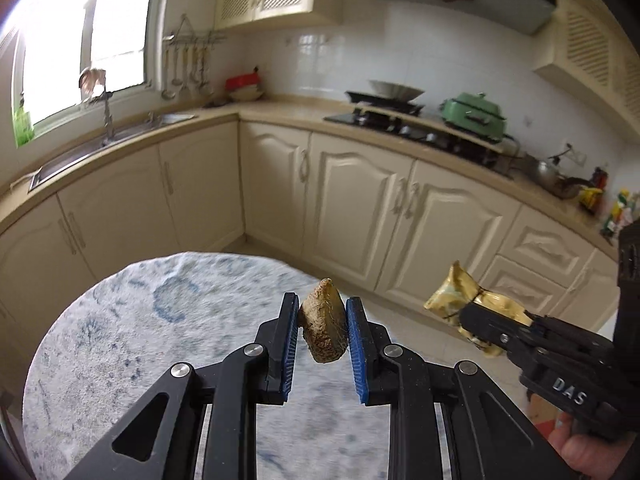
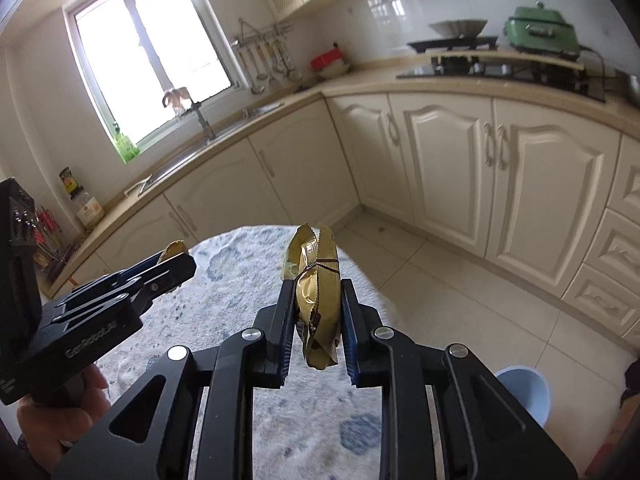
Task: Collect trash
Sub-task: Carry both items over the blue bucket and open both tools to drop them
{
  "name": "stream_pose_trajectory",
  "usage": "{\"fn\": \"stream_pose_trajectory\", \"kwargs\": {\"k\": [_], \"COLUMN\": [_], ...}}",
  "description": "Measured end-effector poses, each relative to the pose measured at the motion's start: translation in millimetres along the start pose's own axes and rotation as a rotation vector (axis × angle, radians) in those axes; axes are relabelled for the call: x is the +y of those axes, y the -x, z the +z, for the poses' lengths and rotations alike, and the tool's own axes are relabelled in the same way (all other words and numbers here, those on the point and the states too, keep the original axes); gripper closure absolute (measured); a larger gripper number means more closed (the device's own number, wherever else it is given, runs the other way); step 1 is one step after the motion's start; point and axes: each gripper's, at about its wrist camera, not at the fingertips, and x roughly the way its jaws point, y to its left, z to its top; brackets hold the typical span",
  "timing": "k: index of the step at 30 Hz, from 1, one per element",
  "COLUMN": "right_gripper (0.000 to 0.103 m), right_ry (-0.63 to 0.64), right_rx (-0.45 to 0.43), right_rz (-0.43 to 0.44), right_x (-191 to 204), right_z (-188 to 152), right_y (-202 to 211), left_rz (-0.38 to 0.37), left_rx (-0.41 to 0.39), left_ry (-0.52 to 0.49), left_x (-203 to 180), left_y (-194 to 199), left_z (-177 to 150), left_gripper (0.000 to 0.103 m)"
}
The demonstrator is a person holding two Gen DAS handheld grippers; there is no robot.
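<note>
My left gripper (image 1: 322,320) is shut on a brown crumbly lump of trash (image 1: 322,322), held in the air above the round table (image 1: 120,320) with its blue-and-white patterned cloth. At the right edge of the left wrist view the right gripper (image 1: 466,316) holds a crumpled gold foil wrapper (image 1: 454,296). In the right wrist view my right gripper (image 2: 316,300) is shut on that gold wrapper (image 2: 318,280), also lifted over the table (image 2: 240,280). There the left gripper (image 2: 176,270) shows at the left with a bit of the brown lump (image 2: 173,249) poking out.
Cream kitchen cabinets (image 1: 360,200) run in an L behind the table, with a sink (image 1: 100,148) under the window and a stove (image 1: 400,120) with a green cooker (image 1: 476,114). A light blue bin (image 2: 524,396) stands on the tiled floor at the lower right.
</note>
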Motion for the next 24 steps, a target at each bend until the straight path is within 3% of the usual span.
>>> {"fn": "stream_pose_trajectory", "kwargs": {"k": [7, 14, 18, 24], "right_gripper": [0.082, 0.082, 0.082, 0.082], "right_ry": [-0.026, -0.103, -0.158, -0.250], "right_rx": [-0.086, -0.111, -0.101, -0.027], "right_rz": [-0.107, -0.252, -0.323, -0.381], "right_x": [-46.5, -118.2, -160.3, -224.8], "right_z": [-3.0, -23.2, -39.3, -65.4], "right_y": [79.8, 136.9, 156.0, 148.1], "left_rz": [-0.149, -0.305, -0.381, -0.471], "left_rx": [-0.032, 0.008, 0.072, 0.250], "left_ry": [-0.074, -0.161, -0.190, -0.221], "left_x": [-77.4, -154.1, -190.4, -235.2], "left_y": [30.4, 7.5, -18.3, -90.0], "left_z": [-11.4, -17.5, -23.1, -45.6], "left_gripper": [0.083, 0.083, 0.083, 0.083]}}
